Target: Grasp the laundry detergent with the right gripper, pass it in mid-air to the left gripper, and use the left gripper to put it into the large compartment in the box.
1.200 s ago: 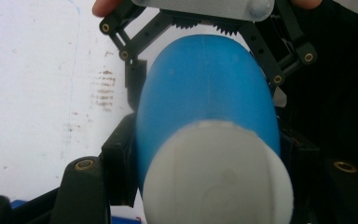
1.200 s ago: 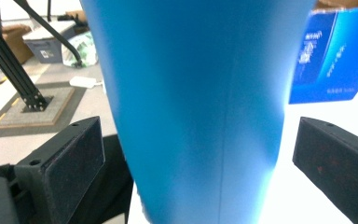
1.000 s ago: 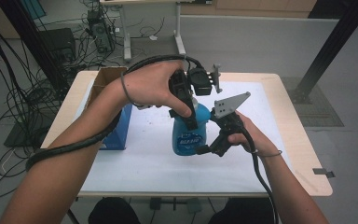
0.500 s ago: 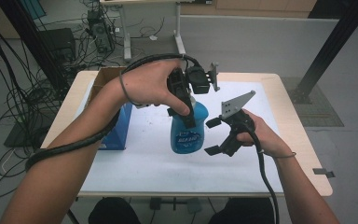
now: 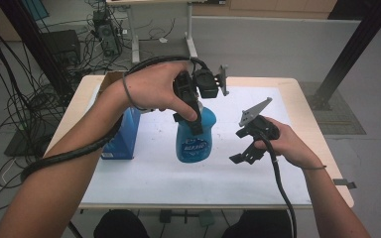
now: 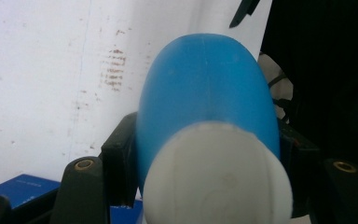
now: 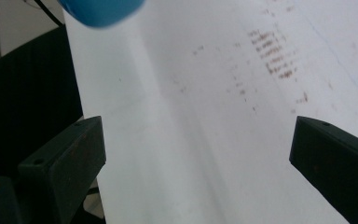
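Observation:
A blue plastic bottle (image 5: pixel 194 143) with a printed label hangs upright just above the white mat (image 5: pixel 278 171). My left gripper (image 5: pixel 192 123) comes down from above and is shut on its upper part. In the left gripper view the blue bottle (image 6: pixel 205 84) and its white cap (image 6: pixel 216 177) sit between the two black jaws. To the right of the bottle and apart from it is my right gripper (image 5: pixel 239 147), open with nothing between its fingers. In the right gripper view the right gripper (image 7: pixel 196 154) shows wide-spread jaws over the bare mat, with the bottle's base (image 7: pixel 102 9) at the top left.
A blue carton (image 5: pixel 123 136) stands on the left of the mat, with an open cardboard box (image 5: pixel 110 79) behind it. The wooden table edge (image 5: pixel 327 163) runs along the right. Cables and equipment lie on the floor at the left and back.
My right gripper has drawn back to the right, away from the bottle's lower side. The left gripper and the bottle have stayed where they were.

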